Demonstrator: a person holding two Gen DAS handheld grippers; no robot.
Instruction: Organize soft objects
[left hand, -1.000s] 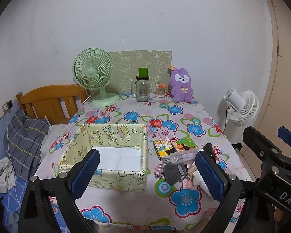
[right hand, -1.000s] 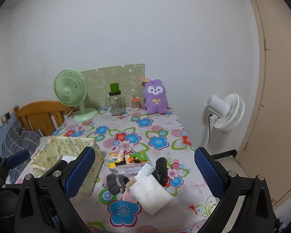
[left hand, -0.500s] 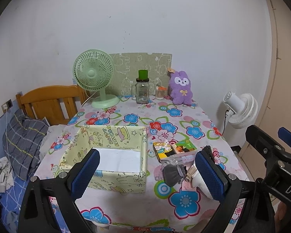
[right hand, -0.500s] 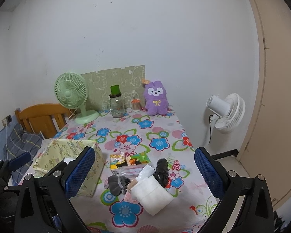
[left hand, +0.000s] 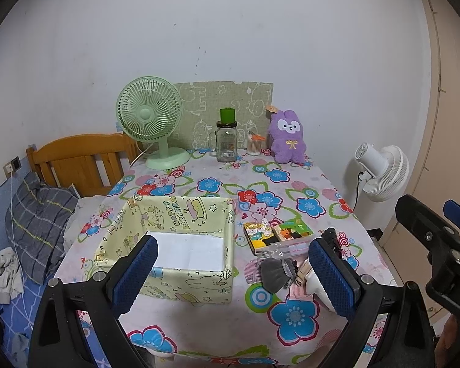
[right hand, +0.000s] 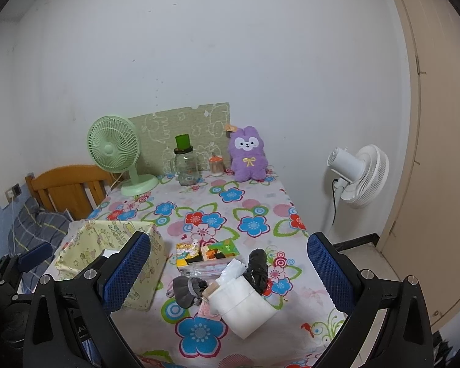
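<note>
A yellow fabric storage box [left hand: 171, 245] [right hand: 110, 257] stands open on the floral table, a white sheet on its bottom. To its right lies a small heap: a grey sock [left hand: 276, 271] [right hand: 187, 288], a black sock [right hand: 257, 268], a folded white cloth [right hand: 242, 303] and a beige piece. A purple plush rabbit [left hand: 286, 136] [right hand: 248, 158] sits at the back against the wall. My left gripper [left hand: 233, 276] hangs open before the table's near edge, between box and heap. My right gripper [right hand: 227, 273] is open too, above the heap, holding nothing.
A green desk fan [left hand: 151, 119], a glass jar with a green lid [left hand: 227, 141] and a small cup stand at the back. Colourful card packs [left hand: 276, 233] and a clear pouch lie behind the heap. A white fan [right hand: 358, 174] is right of the table, a bed [left hand: 40, 214] left.
Both grippers have drawn back and risen slightly, so the table looks a little farther away. Nothing on the table has moved and both grippers stay open.
</note>
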